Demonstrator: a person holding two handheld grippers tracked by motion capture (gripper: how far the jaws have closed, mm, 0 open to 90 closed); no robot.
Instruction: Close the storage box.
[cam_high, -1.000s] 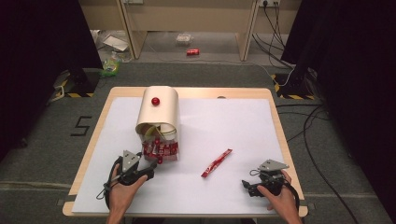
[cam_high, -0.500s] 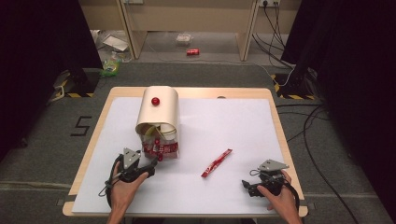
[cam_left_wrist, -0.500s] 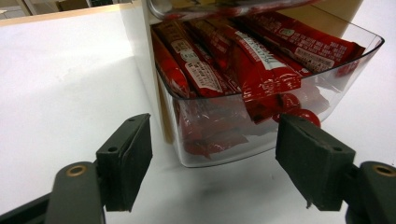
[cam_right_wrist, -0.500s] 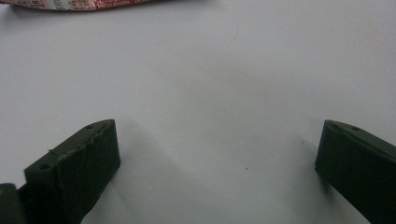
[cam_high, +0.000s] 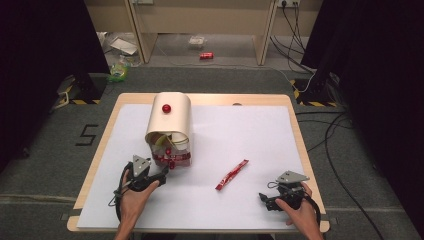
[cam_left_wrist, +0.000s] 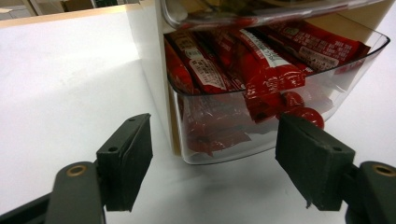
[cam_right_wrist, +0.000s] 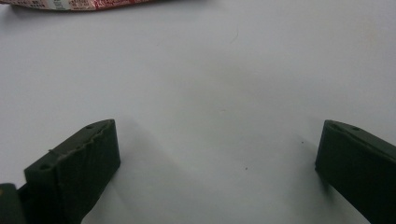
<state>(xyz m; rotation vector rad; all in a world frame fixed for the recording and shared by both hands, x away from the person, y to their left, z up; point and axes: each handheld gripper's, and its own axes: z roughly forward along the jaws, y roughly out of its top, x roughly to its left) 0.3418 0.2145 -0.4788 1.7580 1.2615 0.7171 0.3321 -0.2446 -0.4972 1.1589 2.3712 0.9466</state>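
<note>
A cream arched box (cam_high: 170, 120) with a red knob (cam_high: 166, 108) stands at the table's left. A clear tray (cam_high: 174, 158) of several red packets sticks out of its front. My left gripper (cam_high: 162, 173) sits just before that tray (cam_left_wrist: 261, 98). In the left gripper view my left gripper (cam_left_wrist: 217, 135) is open. Its jaws have just been opening and nothing is gripped between them. One loose red packet (cam_high: 232, 174) lies in the table's middle. My right gripper (cam_high: 266, 200) rests open near the front right, with the packet's edge (cam_right_wrist: 70, 3) far ahead of it.
The white mat (cam_high: 240, 135) covers the wooden table (cam_high: 296, 130). Cables (cam_high: 345, 145) run over the floor at the right. A red can (cam_high: 206, 56) and litter lie on the floor beyond the table.
My left gripper has shifted slightly in front of the tray. The right gripper and the loose packet have stayed where they were.
</note>
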